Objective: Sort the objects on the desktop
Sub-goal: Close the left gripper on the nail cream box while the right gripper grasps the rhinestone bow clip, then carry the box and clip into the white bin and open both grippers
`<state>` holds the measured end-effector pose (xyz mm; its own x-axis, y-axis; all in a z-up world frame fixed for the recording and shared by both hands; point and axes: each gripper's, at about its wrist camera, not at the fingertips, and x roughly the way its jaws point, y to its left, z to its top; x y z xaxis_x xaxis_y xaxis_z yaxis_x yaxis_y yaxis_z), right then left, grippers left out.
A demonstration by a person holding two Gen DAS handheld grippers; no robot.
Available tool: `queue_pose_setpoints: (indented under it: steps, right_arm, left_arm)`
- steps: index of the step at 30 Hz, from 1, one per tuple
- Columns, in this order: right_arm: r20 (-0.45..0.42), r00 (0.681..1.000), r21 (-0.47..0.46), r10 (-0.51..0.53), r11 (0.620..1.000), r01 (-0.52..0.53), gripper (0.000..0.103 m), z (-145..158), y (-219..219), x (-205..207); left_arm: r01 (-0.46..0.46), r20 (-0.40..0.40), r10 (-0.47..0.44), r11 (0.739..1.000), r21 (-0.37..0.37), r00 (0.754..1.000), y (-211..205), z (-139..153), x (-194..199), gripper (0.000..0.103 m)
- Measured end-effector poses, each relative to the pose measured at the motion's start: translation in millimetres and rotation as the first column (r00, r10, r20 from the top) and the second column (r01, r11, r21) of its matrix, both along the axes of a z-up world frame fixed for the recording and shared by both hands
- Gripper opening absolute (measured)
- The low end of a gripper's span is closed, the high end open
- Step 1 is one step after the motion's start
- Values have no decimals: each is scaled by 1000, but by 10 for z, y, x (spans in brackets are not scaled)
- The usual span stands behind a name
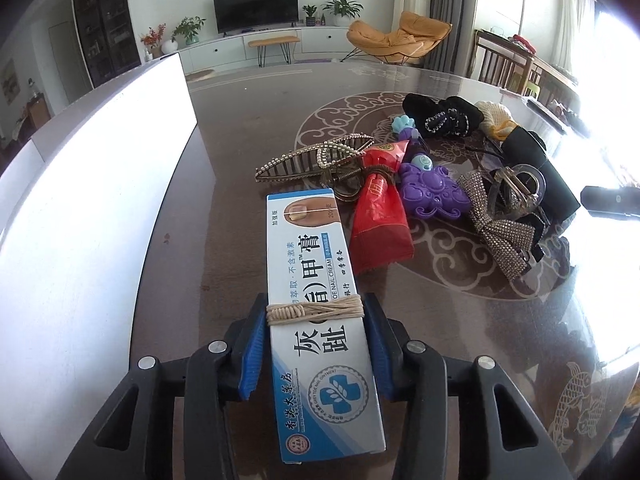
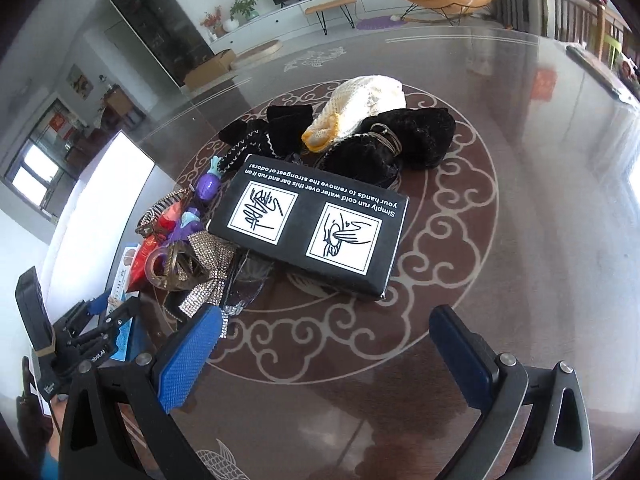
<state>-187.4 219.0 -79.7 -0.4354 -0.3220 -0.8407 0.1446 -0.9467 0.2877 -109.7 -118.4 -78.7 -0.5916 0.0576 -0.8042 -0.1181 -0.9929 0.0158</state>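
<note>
A white and blue nail cream box (image 1: 304, 240), bound with a loop of twine, lies between my left gripper's (image 1: 316, 314) blue pads, which press on its long sides. The right wrist view shows that gripper (image 2: 108, 314) and the box (image 2: 122, 276) at the lower left. My right gripper (image 2: 324, 316) stands wide open over bare table with nothing between its fingers, just short of a black printed box (image 2: 316, 236). Beyond lies a pile: a rhinestone claw clip (image 1: 316, 156), a red sachet (image 1: 378, 220), a purple toy (image 1: 432, 192), a rhinestone bow (image 1: 500, 236).
Black velvet bows (image 2: 280, 128), a cream knitted piece (image 2: 368, 96) and a black scrunchie (image 2: 408, 140) lie at the back of the pile. A large white flat surface (image 1: 100, 200) borders the dark patterned glass table (image 1: 240, 120) on the left. Chairs stand at the far right.
</note>
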Motion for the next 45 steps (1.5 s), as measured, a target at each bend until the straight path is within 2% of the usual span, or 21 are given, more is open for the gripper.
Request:
queue_pose_setpoints:
  steps: [2, 3, 6, 7, 12, 14, 16, 18, 20, 22, 26, 31, 38, 45]
  right_arm:
    - [-36, 998, 75, 56, 996, -53, 103, 83, -146, 35]
    - [-36, 994, 78, 106, 992, -103, 103, 98, -236, 79]
    - [20, 975, -41, 224, 974, -223, 103, 4, -474, 191]
    - [13, 970, -49, 242, 969, -241, 103, -9, -586, 246]
    - [-168, 941, 128, 296, 952, -276, 102, 78, -1163, 256]
    - [-187, 929, 171, 320, 942, -290, 102, 55, -1285, 146]
    - [-149, 925, 210, 349, 925, -316, 94, -39, -1373, 45]
    - [-82, 927, 266, 367, 904, -334, 72, -193, -1440, -29]
    - [-62, 927, 276, 369, 899, -340, 59, -247, -1390, -2]
    - [-77, 931, 246, 357, 912, -329, 54, -194, -1259, 75]
    - [-123, 930, 203, 347, 926, -319, 53, 55, -1062, 276]
    - [-176, 912, 150, 372, 925, -348, 53, 553, -1122, 420]
    - [-305, 844, 80, 441, 895, -439, 53, 1302, -1800, 493]
    - [-355, 756, 45, 551, 817, -575, 53, 1596, -2666, 719]
  left_arm:
    - [4, -11, -4, 1000, 7, 1000, -32, -7, 107, 45]
    - [2, -16, -1, 1000, 10, 1000, -48, -6, 158, 45]
    - [-14, -17, 14, 1000, 22, 1000, -78, 7, 238, 45]
    - [-18, -17, 18, 1000, 23, 1000, -72, 11, 260, 45]
    - [-21, -16, 22, 999, 26, 1000, -69, -12, 284, 45]
    - [-24, -17, 25, 999, 27, 1000, -65, -17, 289, 45]
    - [-28, -18, 29, 999, 28, 999, -73, -13, 325, 45]
    - [-31, -20, 32, 999, 43, 999, -95, -4, 382, 45]
    - [-28, -27, 30, 997, 67, 999, -112, 5, 445, 45]
    - [-27, -47, 31, 996, 81, 998, -112, 39, 521, 45]
    - [-18, -94, 32, 990, 143, 995, -102, 237, 671, 44]
    - [-5, -198, 55, 970, 245, 979, -190, 811, 860, 45]
    - [-54, -272, 137, 955, 291, 952, -772, 1449, 1134, 45]
    - [-167, -309, 264, 937, 307, 914, -1543, 1843, 1418, 45]
